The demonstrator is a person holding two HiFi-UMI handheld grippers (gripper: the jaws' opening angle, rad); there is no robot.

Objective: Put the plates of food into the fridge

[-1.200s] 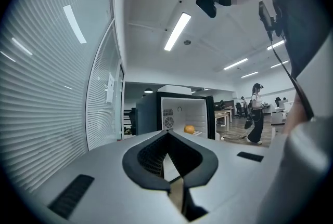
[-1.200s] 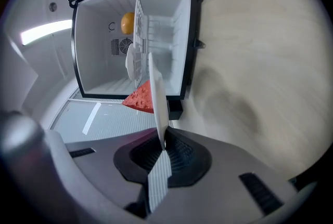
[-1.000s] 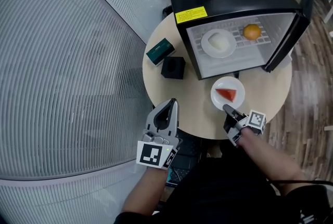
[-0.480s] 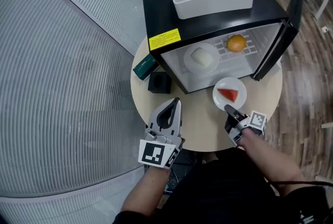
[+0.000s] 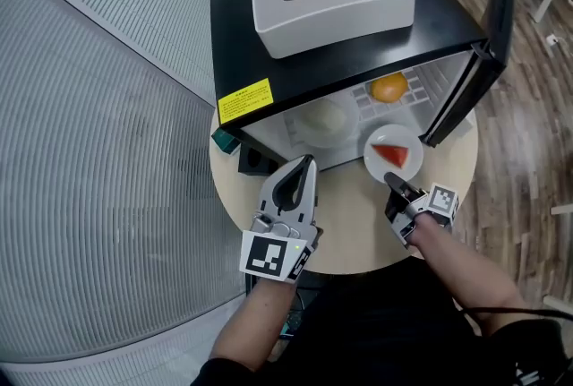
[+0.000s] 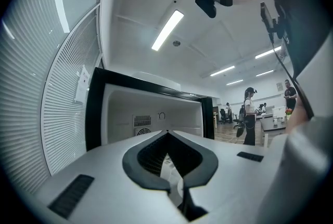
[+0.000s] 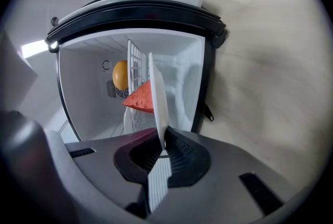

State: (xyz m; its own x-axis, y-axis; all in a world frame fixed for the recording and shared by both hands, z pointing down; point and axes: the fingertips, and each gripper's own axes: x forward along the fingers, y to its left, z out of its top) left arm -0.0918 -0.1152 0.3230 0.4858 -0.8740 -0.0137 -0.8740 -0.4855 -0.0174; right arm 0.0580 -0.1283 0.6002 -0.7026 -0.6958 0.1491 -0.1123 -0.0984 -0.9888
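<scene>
head view: the right gripper (image 5: 394, 185) pinches the near rim of the plate (image 5: 378, 167), and the red slice (image 5: 391, 154) lies on it. the plate is at that gripper's 12 o'clock, right at the mouth of the open fridge (image 5: 295, 71). the left gripper (image 5: 300, 167) is at 9 o'clock from the plate, over the table (image 5: 358, 227). inside, the white-food plate (image 5: 324, 118) is at 10 o'clock from the held plate and the orange (image 5: 389, 89) is at 12. the door (image 5: 458, 93) stands open at 2 o'clock, very near the plate's rim. i think the best way is to hold the plate flat and push it in slowly toward 12 o'clock, a little away from the door.

left gripper view: the fingers are pressed together at the tip with nothing between them. the fridge fills 12 o'clock, so this gripper is best off to the side.

right gripper view: the plate shows edge-on, squeezed tight between the fingers. the wire shelf (image 7: 133, 59) is past it at 12 o'clock. the free room on the shelf looks small, so the rim could bump the other plate or the orange. i cannot tell if the plate rests on the table or is lifted.
</scene>
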